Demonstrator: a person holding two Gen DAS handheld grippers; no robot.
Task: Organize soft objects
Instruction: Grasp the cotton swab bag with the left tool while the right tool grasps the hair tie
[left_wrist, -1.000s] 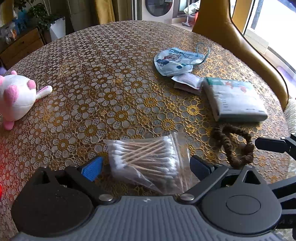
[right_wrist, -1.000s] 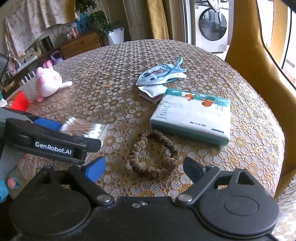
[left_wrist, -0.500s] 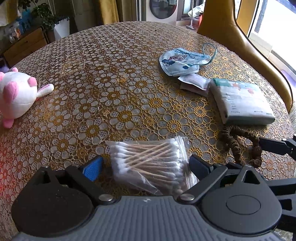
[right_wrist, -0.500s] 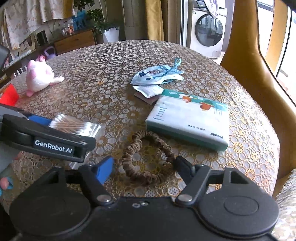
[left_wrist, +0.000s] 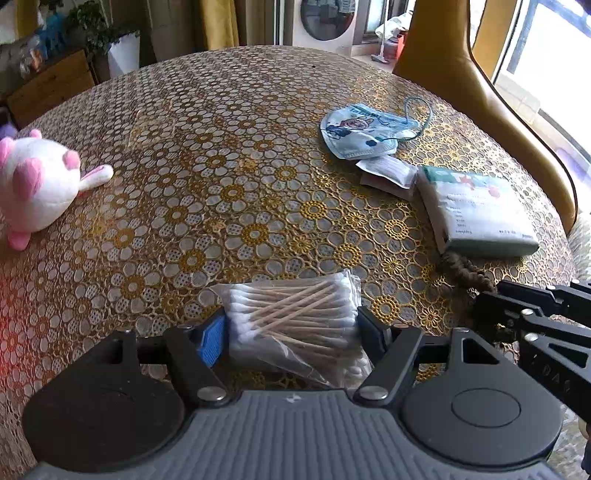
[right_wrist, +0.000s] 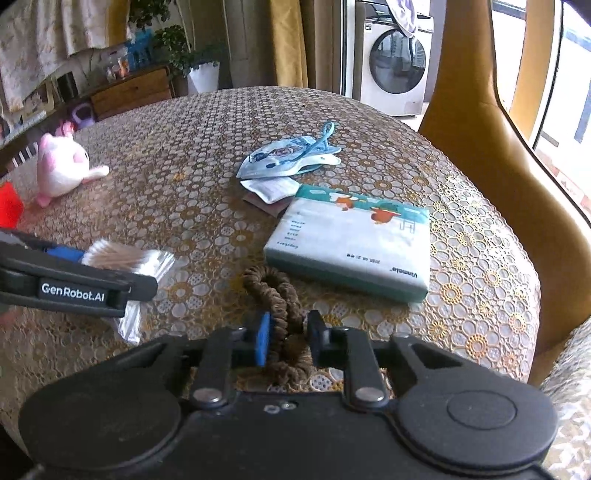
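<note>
Both claws newly closed on items.

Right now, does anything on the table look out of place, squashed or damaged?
Nothing looks damaged or spilled. Only the brown hair scrunchie is out of shape: the right gripper has just been closing, and its fingers pinch the ring into a narrow loop. The cotton swab bag looks intact.
</note>
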